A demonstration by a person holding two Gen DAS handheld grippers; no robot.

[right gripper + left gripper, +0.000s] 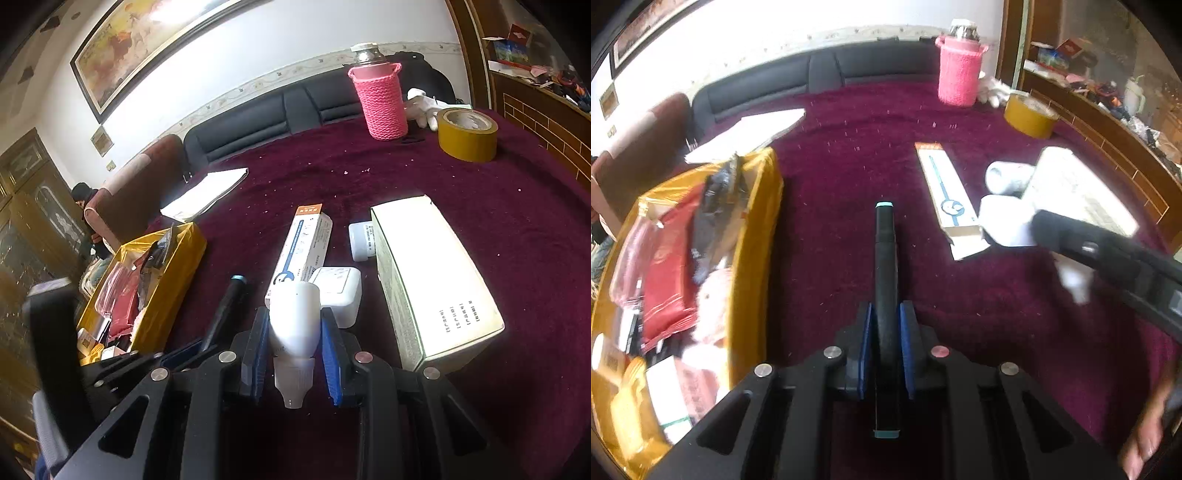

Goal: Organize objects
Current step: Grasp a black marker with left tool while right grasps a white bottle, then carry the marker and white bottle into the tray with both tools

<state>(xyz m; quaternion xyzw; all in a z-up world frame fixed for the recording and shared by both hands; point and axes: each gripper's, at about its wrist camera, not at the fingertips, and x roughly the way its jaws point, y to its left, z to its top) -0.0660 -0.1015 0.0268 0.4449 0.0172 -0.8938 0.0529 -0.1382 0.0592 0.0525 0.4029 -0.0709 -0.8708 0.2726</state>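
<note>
While both pairs of jaws were closed tight, each had hold of something. The left gripper clamped a black marker pen with teal end bands, lying lengthwise between the blue pads and sticking out ahead over the maroon tablecloth. Open cloth stretched ahead of those jaws; just to their left stood a yellow box crammed with red packets and papers, its wall close by. The right gripper pinched a white plastic bottle, ribbed cap pointing back towards the camera. Just beyond its jaws lay a white rectangular case and a long white carton with an orange end and blue printing, too small to read. To their right sat a large cream box bearing four short lines of Chinese text, unreadable, with a small white jar beside it. Far ahead stood a flask in a pink knitted sleeve and a roll of yellow tape, bare cloth between.
</note>
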